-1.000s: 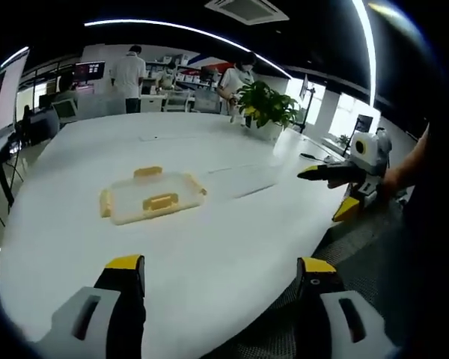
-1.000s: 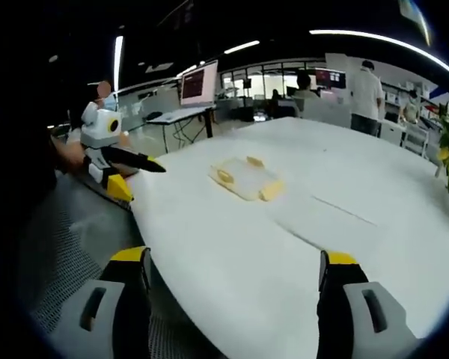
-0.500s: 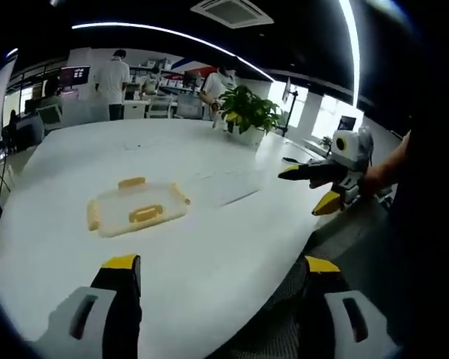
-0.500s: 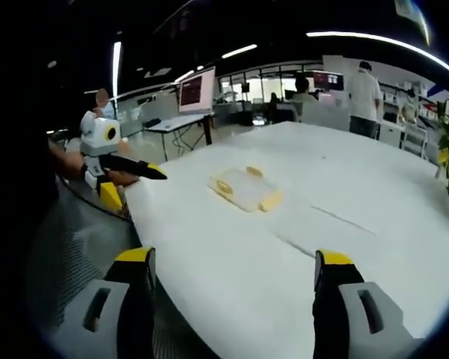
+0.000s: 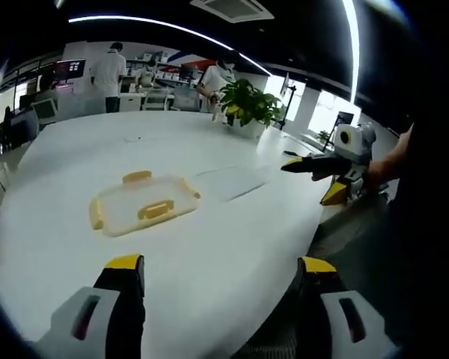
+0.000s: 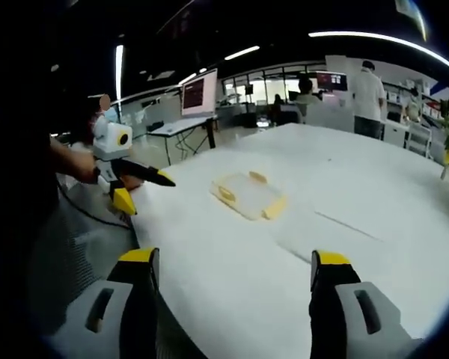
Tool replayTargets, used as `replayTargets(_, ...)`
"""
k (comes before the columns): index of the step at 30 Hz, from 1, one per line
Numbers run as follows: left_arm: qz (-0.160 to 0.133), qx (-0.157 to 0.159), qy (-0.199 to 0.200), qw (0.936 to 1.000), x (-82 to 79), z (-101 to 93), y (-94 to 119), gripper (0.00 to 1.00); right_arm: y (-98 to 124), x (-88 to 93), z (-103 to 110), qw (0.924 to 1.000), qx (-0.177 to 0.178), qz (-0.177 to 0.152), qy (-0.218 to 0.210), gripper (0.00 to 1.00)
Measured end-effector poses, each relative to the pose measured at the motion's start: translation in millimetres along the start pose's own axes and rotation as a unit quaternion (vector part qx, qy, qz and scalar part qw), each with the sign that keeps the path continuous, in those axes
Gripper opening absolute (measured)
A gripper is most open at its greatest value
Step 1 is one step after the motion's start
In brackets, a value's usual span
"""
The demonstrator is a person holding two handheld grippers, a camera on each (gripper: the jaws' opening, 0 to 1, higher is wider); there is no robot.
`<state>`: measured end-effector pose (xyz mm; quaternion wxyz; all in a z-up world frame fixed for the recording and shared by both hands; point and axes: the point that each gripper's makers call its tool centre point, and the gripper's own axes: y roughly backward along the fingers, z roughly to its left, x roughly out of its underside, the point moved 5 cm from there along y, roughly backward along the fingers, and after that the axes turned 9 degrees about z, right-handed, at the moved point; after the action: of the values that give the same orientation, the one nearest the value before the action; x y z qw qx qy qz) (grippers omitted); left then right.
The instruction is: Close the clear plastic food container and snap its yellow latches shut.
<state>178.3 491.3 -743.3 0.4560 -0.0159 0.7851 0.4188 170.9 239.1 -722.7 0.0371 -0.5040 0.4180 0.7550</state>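
Room: open office with ceiling light strips, desks and monitors in the background; several people stand beyond the far edge of the table.
Table: large, white, rounded; carries the container and a potted plant. In the right gripper view its near edge curves just ahead of the jaws.
Plant: green, in a white pot, on the table's far side, well apart from the container.
Container: clear plastic, flat on the table, lid lying on it; yellow latches visible on its sides. In the right gripper view it sits near the table's middle. Whether the latches are snapped down cannot be told at this range. Nothing touches it.
Left gripper: jaws spread wide, yellow-tipped, holding nothing, raised over the table's near edge, well apart from the container. In the right gripper view it is held by a hand off the table's left edge, jaws apart.
Right gripper: jaws spread wide, nothing between them, over the table's near edge, well short of the container. In the left gripper view it hangs off the table's right edge, jaws apart, pointing toward the table.
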Motion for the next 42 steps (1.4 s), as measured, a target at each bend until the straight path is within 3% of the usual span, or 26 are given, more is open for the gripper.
replayTargets(8,0.009,0.0,-0.006,0.9999,-4.4,18.5,-0.5,0.79,-12.3,-12.1,-3.1,0.9999,-0.007,-0.01,-0.003,0.81)
replayTargets(17,0.022,0.009,-0.019,0.9995,-6.6,26.3,-1.6,0.78,-17.5,-20.5,-4.2,0.9998,-0.007,-0.019,-0.005,0.8)
replayTargets(30,0.044,0.018,-0.05,0.9976,-15.7,43.1,-3.3,0.75,-33.0,-31.7,-2.1,0.9996,-0.016,-0.022,0.007,0.79)
replayTargets(42,0.068,0.021,-0.077,0.9945,-20.8,60.1,-9.5,0.74,-50.8,-42.4,-13.1,0.9992,-0.027,-0.017,0.024,0.75)
